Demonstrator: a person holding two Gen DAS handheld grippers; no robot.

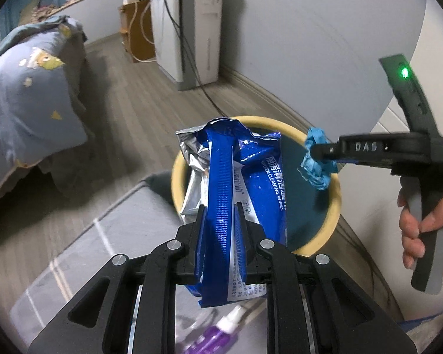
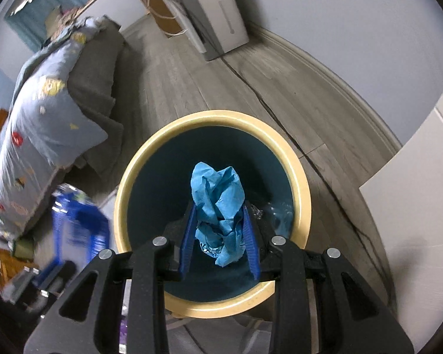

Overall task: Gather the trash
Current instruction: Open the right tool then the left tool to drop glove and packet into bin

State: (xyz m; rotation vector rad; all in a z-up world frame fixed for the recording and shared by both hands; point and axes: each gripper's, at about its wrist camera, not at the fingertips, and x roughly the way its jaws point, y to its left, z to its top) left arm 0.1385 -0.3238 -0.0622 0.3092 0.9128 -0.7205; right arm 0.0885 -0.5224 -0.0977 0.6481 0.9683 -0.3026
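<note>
A round bin with a cream rim point(image 1: 333, 206) point(image 2: 302, 188) and dark teal inside stands on the wood floor. My left gripper point(image 1: 220, 209) is shut on a blue and silver cleaning-wipes packet point(image 1: 260, 177), held upright at the bin's near-left rim. My right gripper point(image 2: 220, 206) is shut on a crumpled blue paper wad point(image 2: 218, 194), held right over the bin's mouth. In the left wrist view the right gripper point(image 1: 320, 152) comes in from the right with the paper wad point(image 1: 317, 159) over the far rim. The packet shows blurred at the left in the right wrist view point(image 2: 76, 221).
A bed with a blue patterned pillow point(image 1: 29, 103) point(image 2: 44, 135) lies to the left. A white appliance point(image 1: 189, 35) with cables stands against the far wall. A grey mat point(image 1: 88, 250) and a purple spray bottle point(image 1: 218, 333) lie below my left gripper. A hand point(image 1: 419, 230) grips the right tool.
</note>
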